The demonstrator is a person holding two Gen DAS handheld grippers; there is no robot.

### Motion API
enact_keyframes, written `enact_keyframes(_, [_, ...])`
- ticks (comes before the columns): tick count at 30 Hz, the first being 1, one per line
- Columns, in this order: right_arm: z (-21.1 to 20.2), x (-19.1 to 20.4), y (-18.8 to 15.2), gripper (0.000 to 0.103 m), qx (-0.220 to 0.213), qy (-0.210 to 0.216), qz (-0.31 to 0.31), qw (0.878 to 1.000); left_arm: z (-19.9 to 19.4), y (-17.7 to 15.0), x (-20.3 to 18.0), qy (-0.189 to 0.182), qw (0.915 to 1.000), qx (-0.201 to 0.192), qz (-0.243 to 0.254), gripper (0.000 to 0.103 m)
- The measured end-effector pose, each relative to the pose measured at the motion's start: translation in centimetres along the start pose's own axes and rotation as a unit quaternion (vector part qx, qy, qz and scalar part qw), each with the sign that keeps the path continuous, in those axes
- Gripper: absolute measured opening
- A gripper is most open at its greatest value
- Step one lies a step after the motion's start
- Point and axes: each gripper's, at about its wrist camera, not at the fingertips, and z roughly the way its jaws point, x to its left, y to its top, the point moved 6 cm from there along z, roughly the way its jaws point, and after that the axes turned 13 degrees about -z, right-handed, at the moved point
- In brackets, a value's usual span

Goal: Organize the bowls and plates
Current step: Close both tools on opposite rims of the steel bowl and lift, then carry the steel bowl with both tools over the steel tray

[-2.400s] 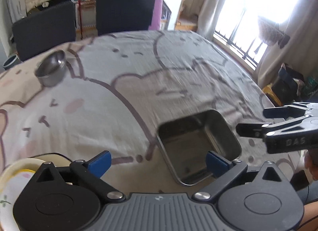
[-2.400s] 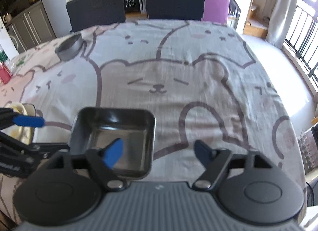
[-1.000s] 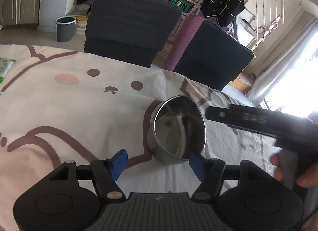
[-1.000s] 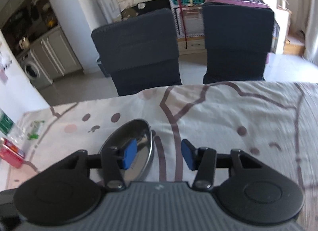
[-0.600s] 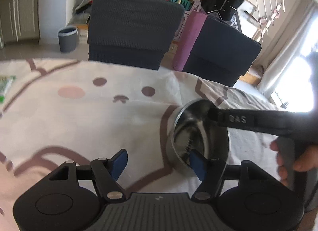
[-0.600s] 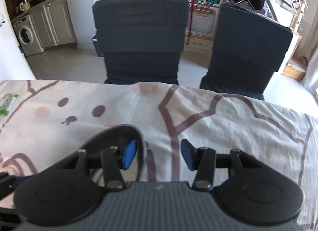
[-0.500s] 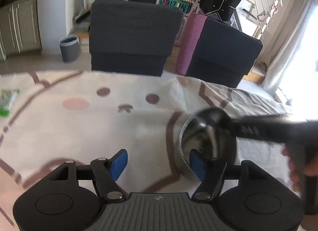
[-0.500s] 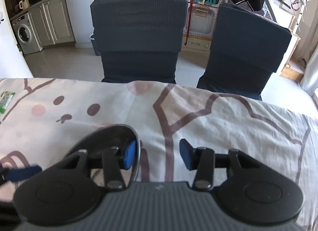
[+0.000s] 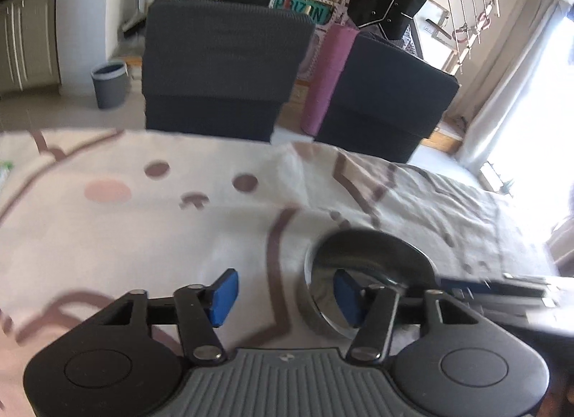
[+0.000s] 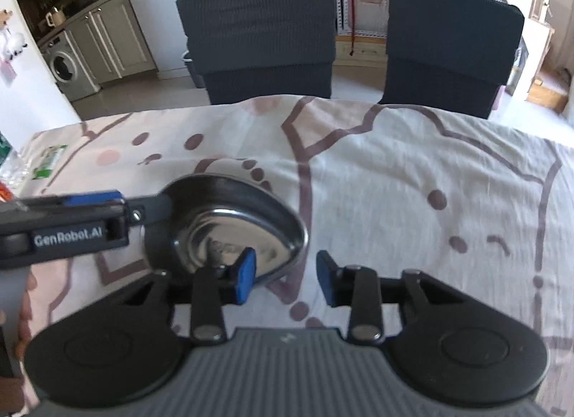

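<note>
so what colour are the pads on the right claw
Blue pads, clearest in the right wrist view.

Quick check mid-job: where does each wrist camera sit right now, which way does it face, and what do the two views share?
Left wrist: on the left gripper, angled down over the bear-print tablecloth toward two dark chairs; its jaws are closing astride the round steel bowl rim.
Right wrist: on the right gripper, same heading; jaws closing astride the bowl's other rim; a hand shows at left.
Shared: bowl, tablecloth, chairs, and each other's gripper.

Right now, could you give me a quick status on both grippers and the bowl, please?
Left gripper and right gripper closing astride steel bowl rim, opposite sides. Neither clamped yet. Nothing in the way.
</note>
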Motion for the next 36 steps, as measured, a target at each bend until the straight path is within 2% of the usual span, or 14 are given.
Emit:
enact_keyframes(2, [-0.3,-0.4,0.4,0.035,-0.01,-0.001,0.007,1.0,0.0,-0.6,0.1,-0.013,0.9996,0.015,-0.019,0.048])
enact_keyframes(4, [-0.4,-0.9,0.8,0.025,-0.017,0.004,0.019,1.0,0.0,-1.0,0.0,-0.02,0.9991,0.026,-0.027,0.04])
enact_keyframes(6, [-0.1,-1.4,1.1,0.021,-0.018,0.009,0.025,0.999,-0.1,-1.3,-0.2,-0.026,0.9988,0.028,-0.03,0.026])
enact_keyframes(8, [0.4,-1.5,1.1,0.02,-0.011,0.018,0.024,0.999,-0.2,-1.3,-0.6,-0.027,0.9989,0.027,-0.028,0.019])
enact_keyframes(12, [0.6,-1.7,1.0,0.013,-0.014,0.025,0.028,0.999,-0.5,-1.3,-0.9,-0.019,0.9993,0.022,-0.023,0.014])
enact_keyframes(17, [-0.4,-1.5,0.7,0.01,-0.023,0.02,0.014,0.999,-1.5,-1.7,-1.1,-0.01,0.9995,0.022,-0.02,0.012])
enact_keyframes(23, [-3.7,-1.0,-0.1,0.009,-0.028,0.031,0.019,0.999,-5.5,-2.3,-2.6,-0.012,0.9999,0.005,-0.009,0.011])
enact_keyframes(29, [-9.3,-0.7,-1.3,0.009,-0.051,0.038,0.024,0.998,-11.0,-3.9,-4.9,-0.017,0.9998,-0.012,0.007,0.011])
enact_keyframes(36, [-17.0,-0.1,-4.6,0.009,-0.077,0.039,0.033,0.996,-17.0,-7.7,-7.6,-0.028,0.9992,-0.023,0.019,0.011])
